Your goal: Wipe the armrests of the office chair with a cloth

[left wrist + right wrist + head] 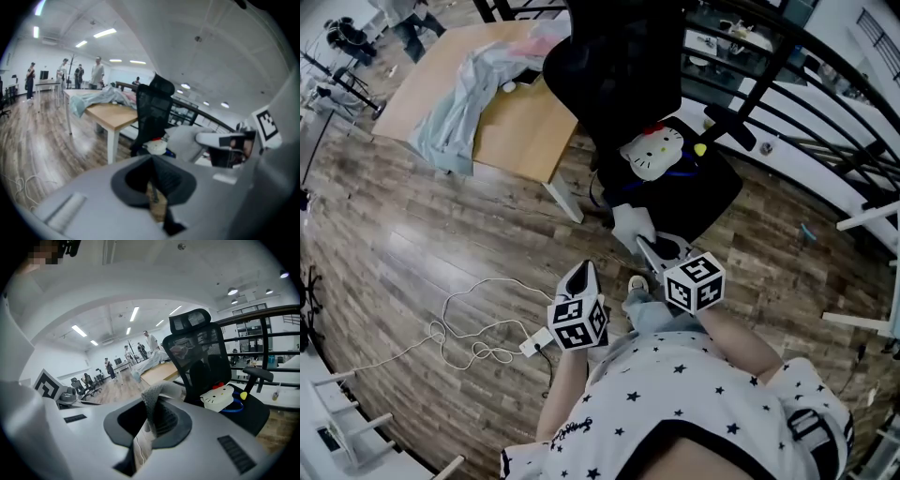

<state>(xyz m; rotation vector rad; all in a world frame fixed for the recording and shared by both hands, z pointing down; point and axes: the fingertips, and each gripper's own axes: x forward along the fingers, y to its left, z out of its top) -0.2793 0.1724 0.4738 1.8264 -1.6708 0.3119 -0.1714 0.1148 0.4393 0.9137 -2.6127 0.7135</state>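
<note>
Cloth [153, 393] in right tongs [148, 426]; left tongs [154, 190] together

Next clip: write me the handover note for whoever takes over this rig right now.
Left gripper: jaws shut, nothing between them.
Right gripper: shut on the pale grey cloth, pointing at the black mesh office chair.
The chair stands beside the wooden table, with a white cat cushion on its seat. One black armrest shows, apart from the cloth.
Done: cloth in hand.
Left: wipe both armrests; no contact yet.
</note>
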